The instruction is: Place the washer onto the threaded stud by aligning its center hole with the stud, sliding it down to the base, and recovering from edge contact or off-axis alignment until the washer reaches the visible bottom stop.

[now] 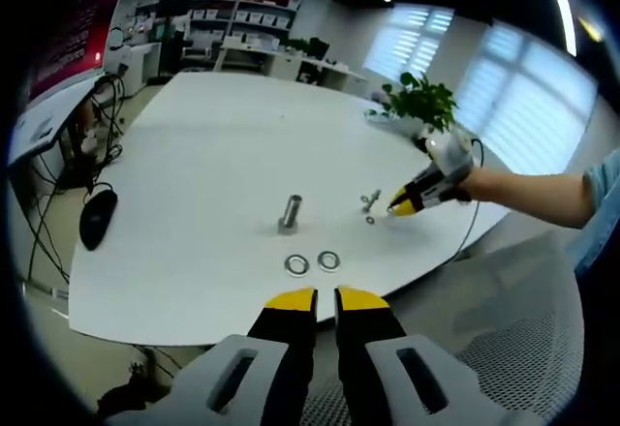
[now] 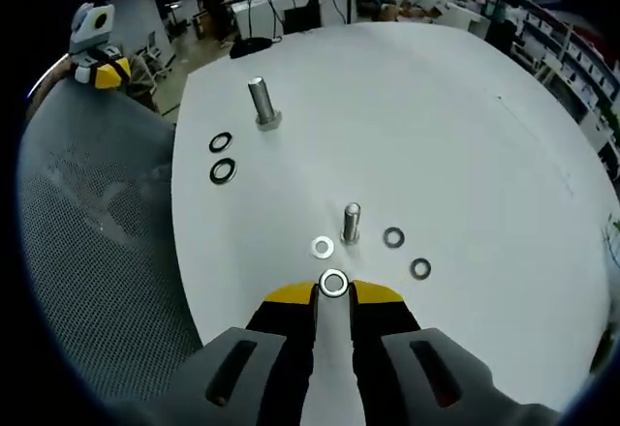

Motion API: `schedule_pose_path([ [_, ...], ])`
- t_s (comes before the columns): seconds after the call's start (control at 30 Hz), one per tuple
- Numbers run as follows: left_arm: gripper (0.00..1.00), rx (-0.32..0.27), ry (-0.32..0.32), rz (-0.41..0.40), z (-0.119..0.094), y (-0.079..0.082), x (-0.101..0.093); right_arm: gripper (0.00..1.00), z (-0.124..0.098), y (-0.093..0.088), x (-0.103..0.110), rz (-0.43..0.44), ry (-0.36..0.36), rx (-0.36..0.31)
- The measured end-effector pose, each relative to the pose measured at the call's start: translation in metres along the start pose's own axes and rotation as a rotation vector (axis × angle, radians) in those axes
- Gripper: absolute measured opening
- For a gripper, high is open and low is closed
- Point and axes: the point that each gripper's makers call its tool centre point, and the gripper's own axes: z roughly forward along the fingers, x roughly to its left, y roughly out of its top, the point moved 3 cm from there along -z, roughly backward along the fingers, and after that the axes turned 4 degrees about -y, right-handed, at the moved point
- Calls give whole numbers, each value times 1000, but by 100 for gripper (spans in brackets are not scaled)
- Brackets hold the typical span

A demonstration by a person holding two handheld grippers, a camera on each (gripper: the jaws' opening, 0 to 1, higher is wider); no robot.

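Note:
My right gripper (image 2: 333,295) is shut on a shiny washer (image 2: 333,284), held flat between its yellow tips. Just ahead of it a small threaded stud (image 2: 352,223) stands upright on the white table (image 2: 465,136). Three loose washers lie around the stud's base: one (image 2: 323,247) to its left, two (image 2: 393,238) (image 2: 419,269) to its right. In the left gripper view the same stud (image 1: 372,198) shows small, with the right gripper (image 1: 405,205) close beside it, held by a hand. My left gripper (image 1: 325,300) hangs off the table's near edge, shut and empty.
A larger bolt (image 1: 291,215) stands mid-table with two big washers (image 1: 296,265) (image 1: 328,260) before it. A grey mesh chair (image 2: 87,252) sits against the table's edge. A black mouse (image 1: 97,218) and a potted plant (image 1: 421,102) lie on the table's outer parts.

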Motion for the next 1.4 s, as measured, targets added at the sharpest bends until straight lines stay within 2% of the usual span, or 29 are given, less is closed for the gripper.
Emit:
schedule_pose_path([
  [0.13,5,-14,-3,1,0,2,0,15,4,-8,3,-29,10,52],
  [0.37,5,-24,-6,1,-1,3,-1,15,8,-15,6,-49,14,102],
  [0.53,5,-24,-6,4,-1,3,-1,15,13,-20,6,-105,9,148],
  [0.83,5,-18,-7,10,0,3,-1,14,18,-23,7,-110,5,169],
  [1.4,5,-4,-12,12,0,1,-2,15,20,-21,7,-183,32,275],
])
